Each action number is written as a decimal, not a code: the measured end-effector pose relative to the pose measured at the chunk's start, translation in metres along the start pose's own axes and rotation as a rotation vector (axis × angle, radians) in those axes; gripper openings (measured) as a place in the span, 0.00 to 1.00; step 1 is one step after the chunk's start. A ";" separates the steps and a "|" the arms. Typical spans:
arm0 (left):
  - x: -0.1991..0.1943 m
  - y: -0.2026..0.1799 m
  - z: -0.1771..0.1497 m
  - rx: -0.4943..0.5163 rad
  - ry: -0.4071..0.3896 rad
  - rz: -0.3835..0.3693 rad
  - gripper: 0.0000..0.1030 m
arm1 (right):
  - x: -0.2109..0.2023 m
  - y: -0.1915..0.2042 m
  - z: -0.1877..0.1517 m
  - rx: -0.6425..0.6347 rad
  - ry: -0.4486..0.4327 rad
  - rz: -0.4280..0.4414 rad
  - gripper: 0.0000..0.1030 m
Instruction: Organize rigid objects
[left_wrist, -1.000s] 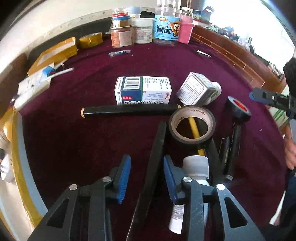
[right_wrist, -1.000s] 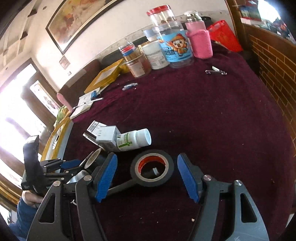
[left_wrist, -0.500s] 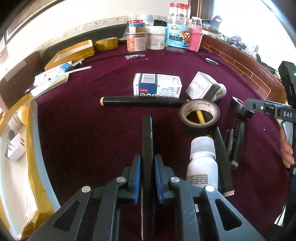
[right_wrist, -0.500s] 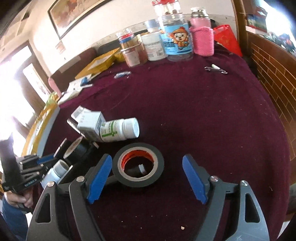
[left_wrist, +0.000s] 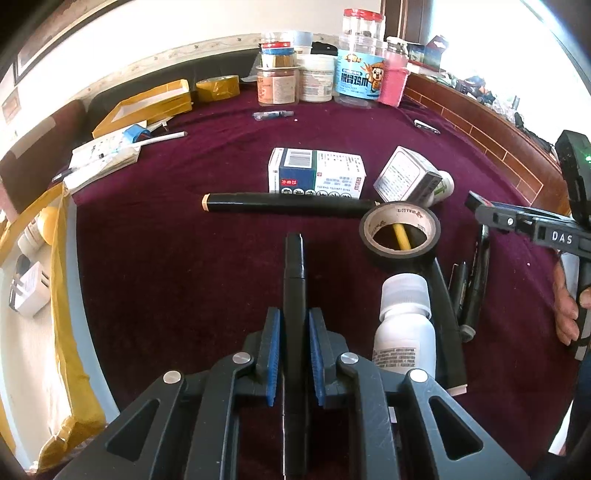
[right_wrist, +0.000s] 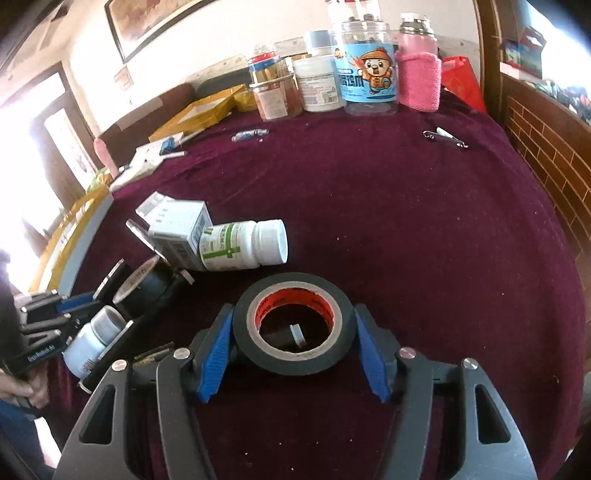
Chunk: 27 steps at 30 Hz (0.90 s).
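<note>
The left tongs (left_wrist: 293, 350) are closed narrow on a black pen (left_wrist: 294, 273), gripping it along its length so the barrel points straight ahead toward the far edge of the bench (left_wrist: 155, 266); held this way it can likely be carried and laid parallel to other long items. The right tongs (right_wrist: 293, 345) have their blue pads pressed against both sides of a red-cored black tape roll (right_wrist: 293, 328), which lies flat near the bench's near edge, ringing the end of a marker.

Between the two tools sits a loose cluster: a white bottle (left_wrist: 404, 325) beside the pen, a second tape roll (left_wrist: 400, 232) around a yellow pencil, a long black rod (left_wrist: 288, 203), a blue-and-white box (left_wrist: 317, 175), and a small box leaning on a green-labelled bottle (right_wrist: 243, 245). Jars (right_wrist: 365, 70) line the far edge. The white bottle and the rod crowd the pen's path, so lifting clear first seems wise.
</note>
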<state>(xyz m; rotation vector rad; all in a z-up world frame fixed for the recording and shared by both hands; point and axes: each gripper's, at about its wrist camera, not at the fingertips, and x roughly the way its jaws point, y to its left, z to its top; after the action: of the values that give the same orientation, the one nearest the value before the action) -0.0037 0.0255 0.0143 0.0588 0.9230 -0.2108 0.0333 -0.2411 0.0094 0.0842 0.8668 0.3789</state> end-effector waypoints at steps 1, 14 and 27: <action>-0.001 0.003 -0.001 -0.016 -0.004 -0.009 0.14 | -0.002 0.000 0.001 0.005 -0.012 0.003 0.60; -0.043 0.032 0.006 -0.108 -0.099 -0.020 0.14 | -0.018 -0.001 0.006 0.037 -0.087 0.062 0.60; -0.072 0.049 -0.001 -0.138 -0.184 0.065 0.14 | -0.029 0.050 0.009 -0.013 -0.103 0.176 0.60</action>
<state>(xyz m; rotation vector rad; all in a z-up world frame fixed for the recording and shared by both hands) -0.0363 0.0846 0.0692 -0.0570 0.7489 -0.0900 0.0086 -0.2041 0.0481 0.1677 0.7572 0.5404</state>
